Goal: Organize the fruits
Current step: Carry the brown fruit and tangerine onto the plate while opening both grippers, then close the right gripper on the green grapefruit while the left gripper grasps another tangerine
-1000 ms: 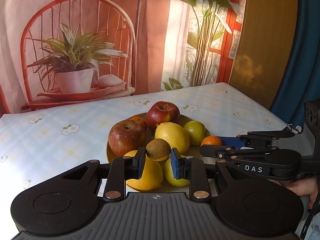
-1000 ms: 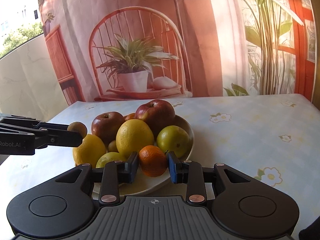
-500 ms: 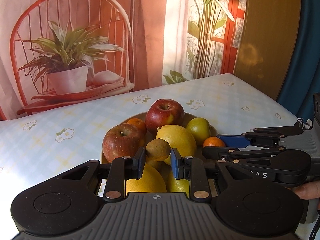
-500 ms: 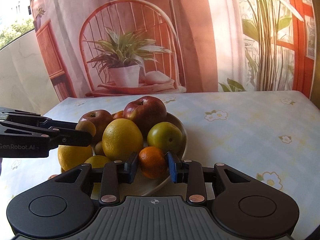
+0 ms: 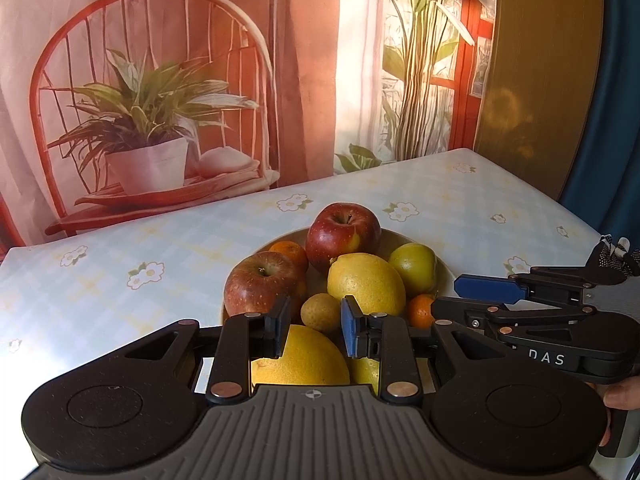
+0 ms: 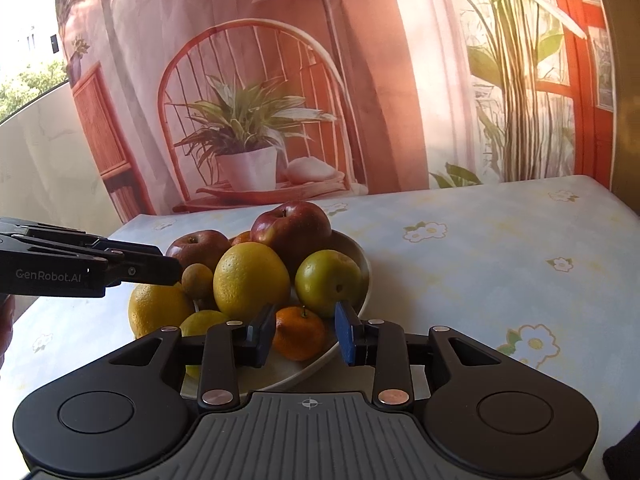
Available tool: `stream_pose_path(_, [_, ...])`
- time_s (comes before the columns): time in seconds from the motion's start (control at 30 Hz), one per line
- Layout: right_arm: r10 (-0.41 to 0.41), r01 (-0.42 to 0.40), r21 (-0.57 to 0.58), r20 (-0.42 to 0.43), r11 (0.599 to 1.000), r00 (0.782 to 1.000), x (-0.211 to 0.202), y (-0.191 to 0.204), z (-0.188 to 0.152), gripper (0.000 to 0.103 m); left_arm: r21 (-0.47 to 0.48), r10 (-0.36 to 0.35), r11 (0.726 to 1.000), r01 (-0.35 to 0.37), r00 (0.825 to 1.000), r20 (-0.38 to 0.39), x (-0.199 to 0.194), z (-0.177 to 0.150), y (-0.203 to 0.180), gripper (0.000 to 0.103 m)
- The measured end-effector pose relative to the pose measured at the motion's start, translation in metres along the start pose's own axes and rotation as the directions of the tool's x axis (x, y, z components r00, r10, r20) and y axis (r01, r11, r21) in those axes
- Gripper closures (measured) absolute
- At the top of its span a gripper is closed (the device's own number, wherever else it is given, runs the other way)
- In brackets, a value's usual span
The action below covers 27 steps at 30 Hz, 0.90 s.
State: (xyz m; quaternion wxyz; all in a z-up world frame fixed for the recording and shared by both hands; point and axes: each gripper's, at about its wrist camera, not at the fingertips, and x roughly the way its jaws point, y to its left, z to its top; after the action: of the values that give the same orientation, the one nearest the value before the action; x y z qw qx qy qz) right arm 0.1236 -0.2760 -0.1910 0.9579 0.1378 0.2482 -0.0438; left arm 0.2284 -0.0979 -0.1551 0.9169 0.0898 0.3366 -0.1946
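Note:
A shallow plate [image 6: 304, 370] is heaped with fruit. A brown kiwi [image 5: 320, 313] lies among the fruit between the tips of my left gripper [image 5: 315, 326]. A sliver of gap shows at the left pad, so the narrow jaws do not press it. In the right wrist view the kiwi [image 6: 197, 280] sits just past that gripper's tip [image 6: 172, 270]. A small tangerine [image 6: 299, 332] rests on the plate's near edge between the pads of my right gripper [image 6: 305, 330]. A gap shows at its blue right pad [image 6: 345, 336].
Two red apples [image 5: 343, 232] [image 5: 262, 284], a large yellow citrus [image 5: 366, 284], a green apple [image 6: 328, 282] and more citrus fill the plate. The table carries a pale flowered cloth [image 6: 480, 272]. A printed backdrop hangs behind it. A person's fingers [image 5: 620, 394] hold the right gripper.
Half a second ago both fruits sat tight between the pads. Now the kiwi lies lower and farther among the fruit, the tangerine rests on the plate, and both views have drawn back slightly.

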Motion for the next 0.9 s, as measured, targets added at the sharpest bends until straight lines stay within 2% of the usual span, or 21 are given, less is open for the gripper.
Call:
stream_pose_path(0.03, [-0.005, 0.005, 0.000, 0.004, 1.000, 1.000, -0.003, 0.001, -0.001, 0.070, -0.006, 0.001, 1.000, -0.001, 1.000, 0.001, -0.004, -0.002, 0.003, 0.074])
stream_pose_path(0.37, [0.029, -0.029, 0.010, 0.004, 1.000, 1.000, -0.030, 0.016, -0.009, 0.069, -0.098, 0.046, 0.994, -0.047, 0.999, -0.011, -0.037, -0.029, 0.040, 0.074])
stream_pose_path(0.6, [0.082, -0.083, -0.064, -0.020, 0.994, 0.996, -0.041, 0.049, -0.020, 0.066, -0.150, 0.048, 0.987, -0.049, 0.999, -0.010, -0.054, -0.047, 0.055, 0.074])
stream_pose_path(0.73, [0.115, -0.117, -0.105, -0.033, 0.988, 0.993, -0.043, 0.066, -0.024, 0.061, -0.157, 0.039, 0.987, -0.039, 0.999, -0.002, -0.059, -0.052, 0.057, 0.074])
stream_pose_path(0.9, [0.122, -0.132, -0.161, -0.073, 0.978, 0.990, -0.039, 0.083, -0.027, 0.061, -0.156, 0.032, 0.987, -0.031, 0.999, 0.002, -0.064, -0.058, 0.059, 0.073])
